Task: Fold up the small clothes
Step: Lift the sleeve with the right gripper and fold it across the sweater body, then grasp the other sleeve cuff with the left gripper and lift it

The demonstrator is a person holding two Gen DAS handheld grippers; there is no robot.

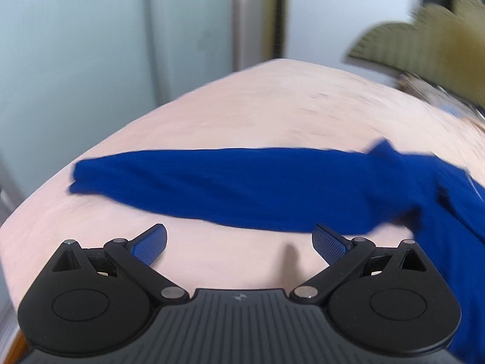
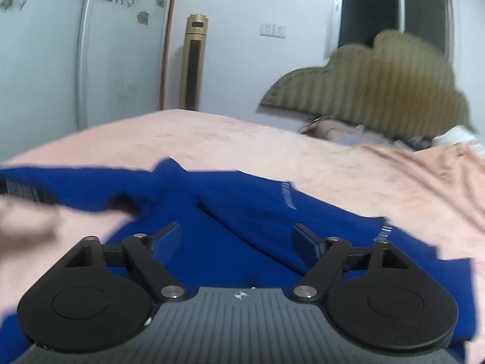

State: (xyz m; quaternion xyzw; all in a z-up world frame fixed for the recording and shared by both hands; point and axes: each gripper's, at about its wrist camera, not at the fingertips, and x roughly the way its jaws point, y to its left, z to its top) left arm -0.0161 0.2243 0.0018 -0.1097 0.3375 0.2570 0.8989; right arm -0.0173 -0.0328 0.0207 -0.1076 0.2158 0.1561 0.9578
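Blue garment (image 1: pixel 257 188) lies on the pink bed cover (image 1: pixel 242 106), partly folded. In the left wrist view one long narrow part, maybe a sleeve, stretches side to side across the frame, its free end pointing toward the bed's left edge, its other end joining the bulkier body at the right. Long axis runs roughly across the bed, parallel to the headboard (image 2: pixel 379 82). In the right wrist view the blue garment (image 2: pixel 242 212) body spreads under the claw, with a small line of white lettering on it, too blurred to read, and a diagonal fold edge.

Left claw (image 1: pixel 239 242) spread wide, nothing between its blue pads, hovering over bare cover just on the near side of the long part. Right claw (image 2: pixel 236 236) also spread wide, over the garment body, pads not pressing cloth.

Olive ribbed headboard at the bed's far right. Gold tower appliance (image 2: pixel 194 60) stands against the far wall. Both views motion-blurred.
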